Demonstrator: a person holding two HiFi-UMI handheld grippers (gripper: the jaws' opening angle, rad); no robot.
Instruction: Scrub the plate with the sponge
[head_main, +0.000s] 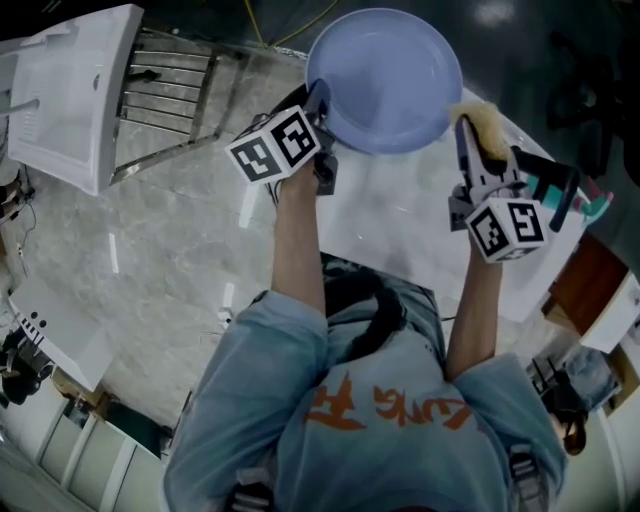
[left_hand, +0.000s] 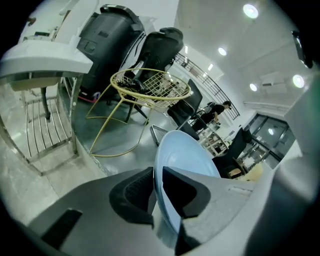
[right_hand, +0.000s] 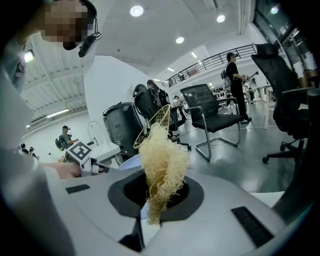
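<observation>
The right gripper (right_hand: 156, 196) has its jaws pinched on a straw-coloured, fibrous sponge (right_hand: 162, 157) that stands upright. Just left of the sponge peeks the edge of a pale blue plate (right_hand: 129, 161). Right of the sponge, well behind it, stands a black office chair (right_hand: 212, 112).

Smooth glossy plate (head_main: 385, 80), rough fibrous sponge (head_main: 485, 125), polished stone-look counter (head_main: 170, 250), metal rack (head_main: 165, 85)

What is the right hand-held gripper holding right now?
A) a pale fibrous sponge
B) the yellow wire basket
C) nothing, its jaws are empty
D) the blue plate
A: in the right gripper view the sponge stands pinched between the jaws of the right hand-held gripper, while the plate is clamped by its rim in the left hand-held gripper.
</observation>
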